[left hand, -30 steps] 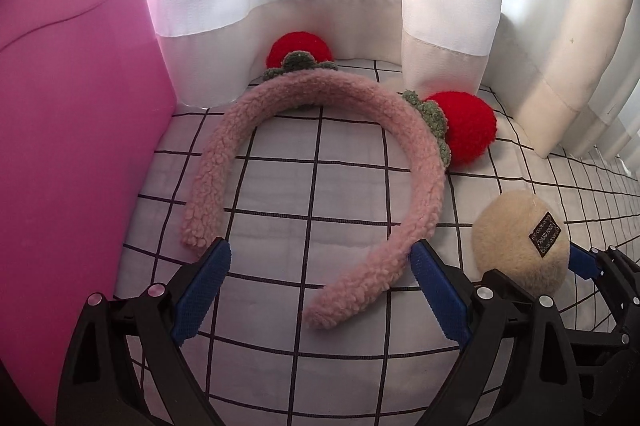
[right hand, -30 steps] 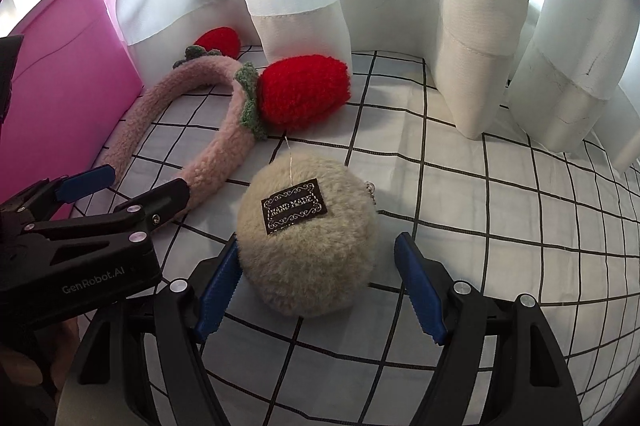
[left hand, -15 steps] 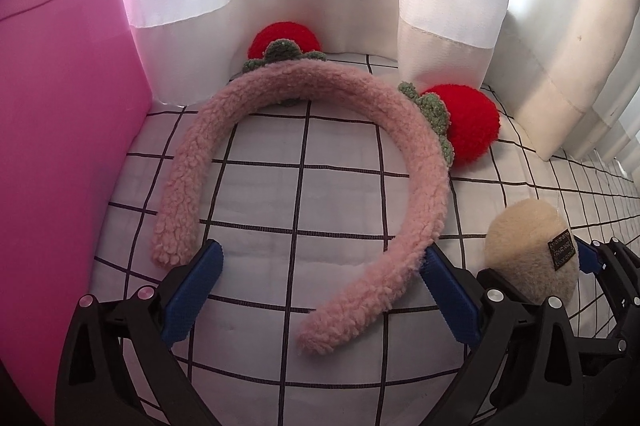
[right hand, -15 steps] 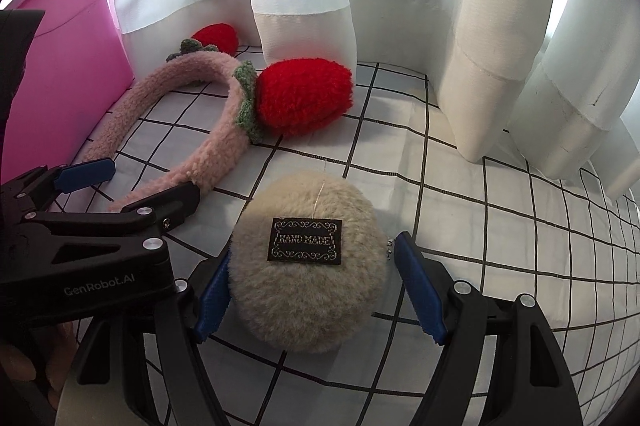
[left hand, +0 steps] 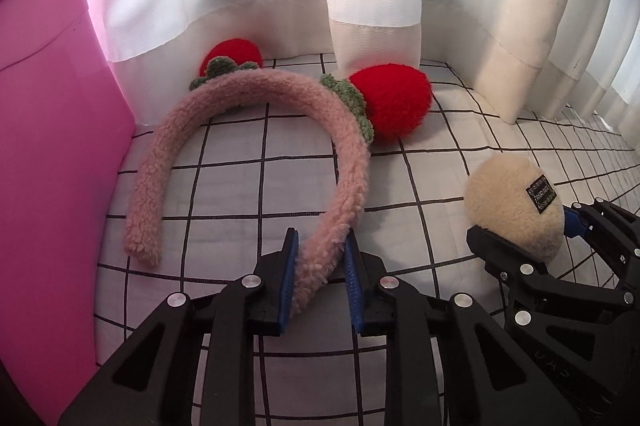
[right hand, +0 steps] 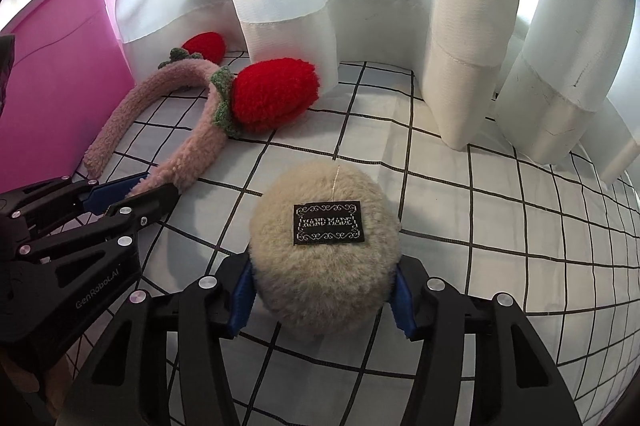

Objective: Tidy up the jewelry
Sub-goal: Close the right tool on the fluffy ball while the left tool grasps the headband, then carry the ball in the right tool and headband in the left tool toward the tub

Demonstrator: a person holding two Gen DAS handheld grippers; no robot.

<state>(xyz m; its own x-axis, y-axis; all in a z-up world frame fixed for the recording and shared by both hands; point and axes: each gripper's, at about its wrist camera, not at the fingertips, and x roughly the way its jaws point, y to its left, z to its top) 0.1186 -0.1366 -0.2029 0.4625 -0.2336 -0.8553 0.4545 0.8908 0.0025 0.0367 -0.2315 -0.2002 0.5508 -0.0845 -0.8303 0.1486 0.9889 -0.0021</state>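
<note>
Pink bin (left hand: 52,146), contents unseen; left claw (left hand: 320,266), previously apart, now clamped on headband (left hand: 256,98); right claw (right hand: 320,296) clamped on pompom (right hand: 324,250).

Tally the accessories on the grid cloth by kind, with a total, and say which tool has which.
Pink fuzzy headbands with red strawberries: 1, headband, its end in the left tool
Beige fluffy pom-poms with a black tag: 1, pom-pom, in the right tool
Total: 2

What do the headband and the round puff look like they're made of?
Pink headband: looks like curly, matte teddy-fleece; any stiff core is hidden. Its red strawberries look like yarn pompoms. Beige puff: dense short plush, with a woven black label.
</note>
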